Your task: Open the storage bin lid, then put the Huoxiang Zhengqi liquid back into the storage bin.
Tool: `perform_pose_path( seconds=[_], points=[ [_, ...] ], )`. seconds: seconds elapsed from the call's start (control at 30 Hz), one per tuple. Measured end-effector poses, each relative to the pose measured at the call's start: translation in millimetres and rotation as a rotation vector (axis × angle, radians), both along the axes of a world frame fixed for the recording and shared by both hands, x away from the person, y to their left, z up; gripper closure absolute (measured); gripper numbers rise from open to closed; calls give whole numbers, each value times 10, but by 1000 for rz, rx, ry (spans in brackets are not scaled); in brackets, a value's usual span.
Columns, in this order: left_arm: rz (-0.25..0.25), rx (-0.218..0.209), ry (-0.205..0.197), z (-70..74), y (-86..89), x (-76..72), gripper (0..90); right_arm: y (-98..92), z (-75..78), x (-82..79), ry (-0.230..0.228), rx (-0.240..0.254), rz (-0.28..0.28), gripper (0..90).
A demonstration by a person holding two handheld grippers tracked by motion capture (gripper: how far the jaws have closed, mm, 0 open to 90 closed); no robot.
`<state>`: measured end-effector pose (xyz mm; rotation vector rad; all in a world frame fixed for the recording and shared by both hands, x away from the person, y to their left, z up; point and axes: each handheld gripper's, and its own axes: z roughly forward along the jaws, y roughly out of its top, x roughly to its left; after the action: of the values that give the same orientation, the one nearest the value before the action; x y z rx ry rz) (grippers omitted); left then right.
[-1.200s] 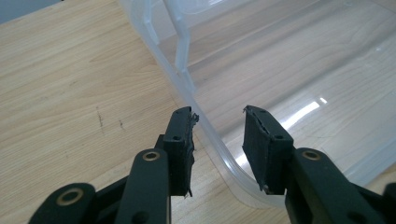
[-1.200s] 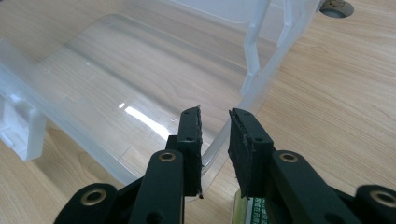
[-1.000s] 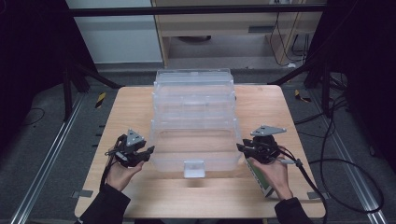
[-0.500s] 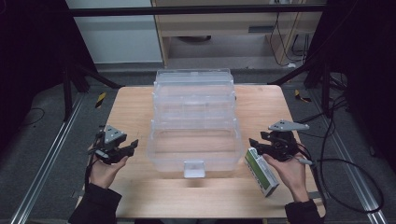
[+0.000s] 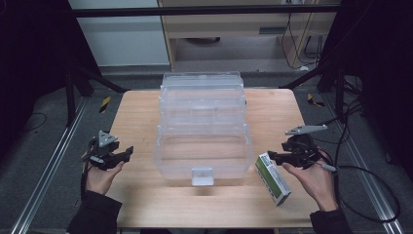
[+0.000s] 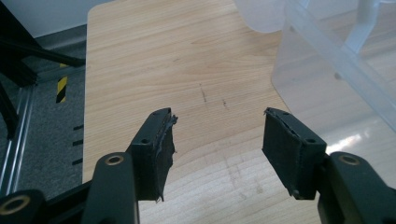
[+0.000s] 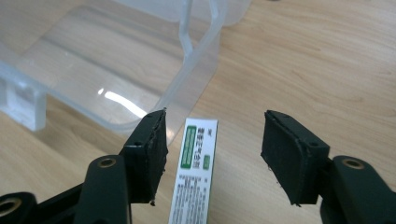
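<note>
Black pads on both claws stand wide apart, nothing pinched between them. The left claw (image 5: pixel 127 154) hangs over bare wood at the near-left edge of the surface (image 5: pixel 136 112), and its jaws have just been opening; in the left gripper view (image 6: pixel 217 140) only wood grain lies between the pads, with a clear corner of the bin off to its right. The right claw (image 5: pixel 270 156) has likewise just been opening, and in the right gripper view (image 7: pixel 212 149) one green-and-white box (image 7: pixel 196 172) lies flat on the wood below the gap, nearer the left pad, touching neither. The box's near end is cut off at the bottom of that view, and its small print is too fine to read. From the high view, that single box (image 5: pixel 273 178) lies just beside the right claw, under and a little nearer the person, close against the bin's near-right corner.

Count so far: two claws, two hands, one box, one bin. The clear plastic bin (image 5: pixel 202 126) sits between the two claws and runs away from them toward the far edge; its stepped walls are see-through and hard to trace, and whether its tiers are separate trays I cannot tell. A small latch tab (image 5: pixel 202 176) shows on its near wall.
</note>
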<state>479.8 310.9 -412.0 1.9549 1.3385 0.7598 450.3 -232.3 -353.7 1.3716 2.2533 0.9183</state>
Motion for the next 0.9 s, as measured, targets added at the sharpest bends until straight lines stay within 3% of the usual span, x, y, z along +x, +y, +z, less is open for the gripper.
perform_pose_path(
  seconds=[0.3, 0.6, 0.9],
  points=[
    [16, 11, 15, -40, 36, 18, 401, 33, 73, -43, 54, -23, 15, 352],
    [26, 18, 38, -102, 52, 54, 389, 138, 36, -26, 142, -80, 46, 358],
    [34, 30, 56, -147, 59, 76, 383, 176, -6, -28, 190, -111, 58, 374]
  ],
)
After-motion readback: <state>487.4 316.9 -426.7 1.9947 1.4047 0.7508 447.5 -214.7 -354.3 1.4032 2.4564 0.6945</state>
